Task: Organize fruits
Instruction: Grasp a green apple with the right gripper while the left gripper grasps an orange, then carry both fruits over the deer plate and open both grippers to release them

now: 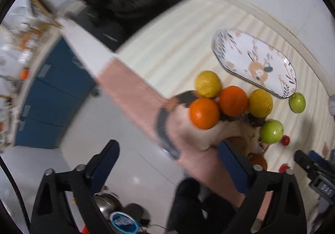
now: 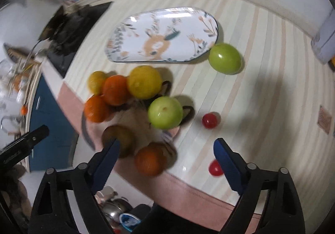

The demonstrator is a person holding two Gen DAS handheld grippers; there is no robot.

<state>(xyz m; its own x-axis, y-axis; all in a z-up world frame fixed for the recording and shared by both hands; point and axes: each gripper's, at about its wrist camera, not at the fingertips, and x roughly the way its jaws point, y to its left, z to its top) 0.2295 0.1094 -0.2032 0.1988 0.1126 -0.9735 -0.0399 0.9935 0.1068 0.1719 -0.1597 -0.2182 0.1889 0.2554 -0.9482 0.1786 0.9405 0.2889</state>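
Observation:
A heap of fruit lies on a beige and brown mat (image 2: 136, 120) near the table's front edge. It holds two oranges (image 2: 115, 90), two yellow citrus (image 2: 144, 82), a green apple (image 2: 165, 115), a brown fruit (image 2: 123, 137) and a blurred orange (image 2: 150, 161). A second green apple (image 2: 225, 59) rests by the empty oval leaf-patterned plate (image 2: 163, 34). Two small red fruits (image 2: 209, 120) lie loose. My right gripper (image 2: 168, 156) hangs open above the blurred orange, holding nothing. My left gripper (image 1: 170, 162) is open over the table's pink edge, short of the nearest orange (image 1: 204, 113).
The striped table (image 2: 261, 87) ends in a pink edge (image 1: 129, 95), with white floor and a blue cabinet (image 1: 52, 97) below. A black surface (image 1: 129, 13) lies at the table's far end. A white container (image 2: 324, 43) stands at the right.

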